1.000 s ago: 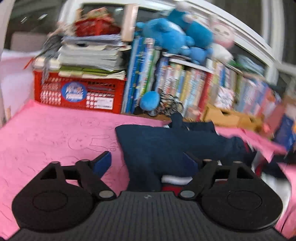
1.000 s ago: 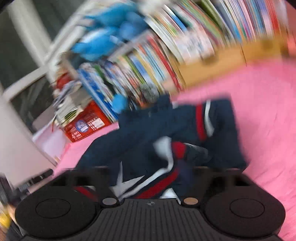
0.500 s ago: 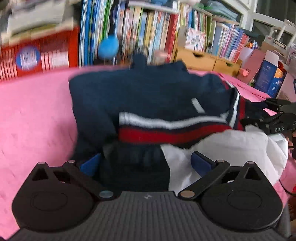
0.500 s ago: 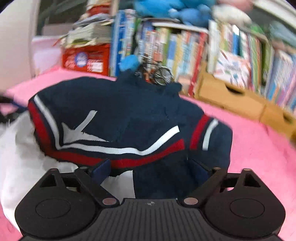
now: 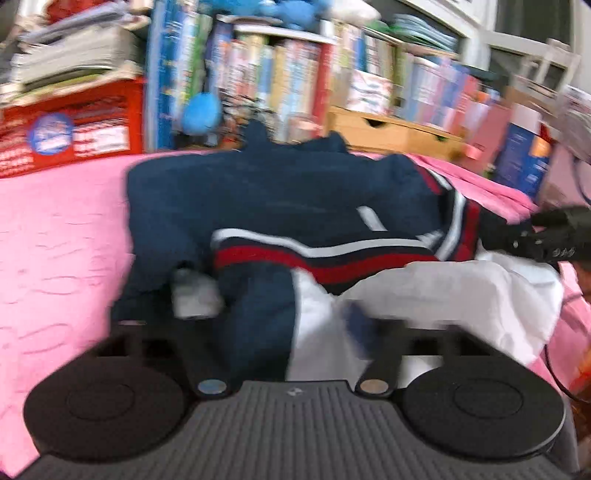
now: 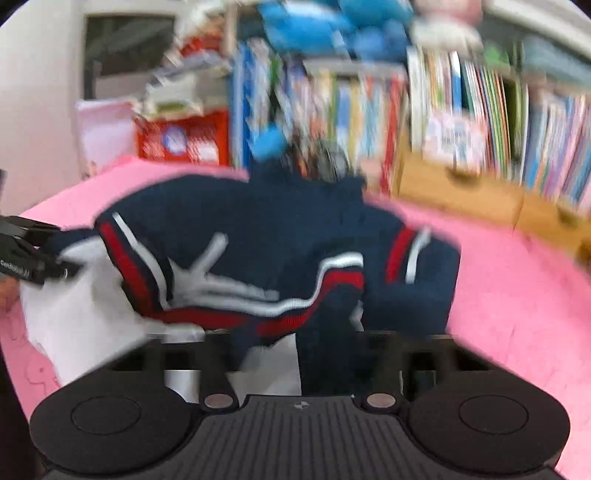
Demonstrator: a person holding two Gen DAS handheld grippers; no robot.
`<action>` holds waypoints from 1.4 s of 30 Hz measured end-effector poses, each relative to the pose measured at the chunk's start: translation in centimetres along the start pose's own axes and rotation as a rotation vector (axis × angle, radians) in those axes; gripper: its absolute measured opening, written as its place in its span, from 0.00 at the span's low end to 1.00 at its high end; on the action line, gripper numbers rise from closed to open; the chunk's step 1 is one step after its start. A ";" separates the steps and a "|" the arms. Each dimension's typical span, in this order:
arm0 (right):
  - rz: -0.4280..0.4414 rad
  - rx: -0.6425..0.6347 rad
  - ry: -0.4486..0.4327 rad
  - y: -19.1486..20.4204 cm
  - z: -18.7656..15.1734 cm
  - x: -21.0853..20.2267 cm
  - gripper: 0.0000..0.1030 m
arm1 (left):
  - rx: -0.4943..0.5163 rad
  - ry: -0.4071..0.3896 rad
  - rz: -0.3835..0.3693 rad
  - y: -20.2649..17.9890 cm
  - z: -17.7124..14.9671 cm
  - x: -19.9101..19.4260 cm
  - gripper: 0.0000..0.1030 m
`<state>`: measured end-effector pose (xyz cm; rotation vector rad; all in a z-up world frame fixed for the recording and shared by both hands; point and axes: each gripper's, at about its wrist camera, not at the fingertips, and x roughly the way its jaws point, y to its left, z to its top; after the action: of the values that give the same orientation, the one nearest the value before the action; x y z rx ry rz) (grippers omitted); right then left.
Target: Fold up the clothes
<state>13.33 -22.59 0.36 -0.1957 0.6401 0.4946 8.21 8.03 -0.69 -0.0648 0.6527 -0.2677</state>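
Black plastic is closest to me: my left tongs (image 5: 277, 310) sit low at the near edge of the clothes. They have just been closing. A bunched fold of the dark blue knitted sweater with red and white stripes (image 5: 277, 192) and a bit of the white cloth (image 5: 461, 295) are pinched between the two fingers. The picture is blurry there, but both fingers seem to press on the fold.

My right tongs (image 6: 295, 354) have just been closing too, and now they are squeezed tight. The tips are hidden under the clothes. The bottom edge of the sweater hangs right down between them, so they seem to hold it. From the left camera I see these tongs at the far right side of the pile, touching the striped part.

The sweater lies in a lumpy heap in the middle of the desk with the pink cover (image 5: 55, 240). The white cloth sticks out from under its near side. The collar end points away from me.

Behind the sweater is a small round blue soft toy (image 5: 201, 112). To the left stands a red plastic crate (image 5: 74, 129) with a pile of papers (image 5: 74, 55) on top. To the right is a light wooden drawer box (image 5: 388, 133). A long row of colourful books (image 5: 277, 74) fills the back, with blue plush toys (image 6: 314, 26) on top.
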 end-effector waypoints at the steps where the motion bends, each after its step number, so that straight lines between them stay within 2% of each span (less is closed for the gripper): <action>1: -0.034 -0.007 -0.007 0.3 -0.1 -0.1 0.06 | -0.019 -0.031 -0.005 0.3 0.1 -1.1 0.22; 2: -0.057 -0.024 -0.050 0.7 -0.2 -1.2 0.06 | -0.037 -0.062 -0.009 0.5 0.2 -2.3 0.17; 4: -0.065 -0.025 -0.153 1.2 0.7 -3.8 0.06 | -0.038 -0.151 -0.013 0.9 1.6 -5.1 0.16; 7: -0.104 -0.052 -0.320 1.4 4.0 -6.8 0.06 | -0.009 -0.284 0.006 1.8 6.0 -6.7 0.16; 9: -0.146 -0.034 -0.383 0.1 6.9 -6.2 0.06 | 0.015 -0.347 0.055 2.1 9.2 -5.3 0.17; 11: -0.188 -0.015 -0.445 -1.2 9.9 -5.5 0.06 | 0.029 -0.379 0.103 2.8 12.2 -3.1 0.24; 14: -0.217 0.041 -0.434 -3.8 13.0 -0.9 0.06 | 0.052 -0.325 0.195 4.1 14.7 3.2 0.34; 15: -0.216 0.055 -0.390 -4.6 13.1 1.6 0.06 | 0.065 -0.286 0.229 4.3 14.8 5.5 0.35; 18: -0.211 0.096 -0.253 -6.9 13.3 9.2 0.07 | 0.066 -0.101 0.310 5.3 13.5 12.1 0.38; 19: -0.206 0.127 -0.197 -7.6 12.6 11.5 0.08 | 0.067 -0.041 0.328 5.6 12.6 13.7 0.44; 20: -0.209 0.152 -0.124 -8.1 11.7 13.8 0.12 | 0.068 0.015 0.345 5.8 11.9 15.2 0.57; 21: -0.231 0.171 -0.061 -8.3 10.9 15.7 0.17 | 0.071 0.011 0.356 5.9 11.3 15.3 0.63; 23: -0.259 0.193 -0.015 -8.3 9.5 17.2 0.29 | 0.076 0.006 0.389 6.0 11.0 14.9 0.80; 24: -0.271 0.205 -0.021 -8.3 9.4 17.0 0.34 | 0.079 0.004 0.410 6.1 11.1 14.4 0.82; 26: -0.297 0.230 -0.040 -8.3 9.6 15.3 0.55 | 0.087 -0.011 0.436 6.3 11.2 13.0 0.86; 30: -0.245 0.230 -0.179 -7.6 9.5 8.4 0.62 | 0.039 -0.095 0.453 5.6 11.4 8.2 0.91; 33: -0.122 0.235 -0.244 -4.5 8.7 5.0 0.65 | 0.041 -0.174 0.467 3.5 10.2 4.7 0.94; 35: -0.050 0.194 -0.230 -1.4 7.5 4.7 0.65 | 0.096 -0.226 0.484 1.4 8.9 3.3 0.97; 37: 0.005 0.142 -0.197 1.9 6.4 5.0 0.65 | 0.138 -0.260 0.555 0.2 7.9 3.1 0.97; 38: 0.028 0.099 -0.173 3.4 5.8 5.5 0.64 | 0.132 -0.256 0.595 0.0 7.8 3.0 0.96; 40: 0.042 0.026 -0.130 5.7 4.8 7.0 0.63 | 0.062 -0.244 0.614 0.1 7.2 2.2 0.96; 42: 0.038 0.018 -0.105 6.5 4.4 8.2 0.62 | 0.027 -0.251 0.503 -0.4 5.9 1.1 0.96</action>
<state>18.02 -12.40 -1.32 -0.1397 0.5465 0.5325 12.54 7.24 3.42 0.0912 0.3974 0.2155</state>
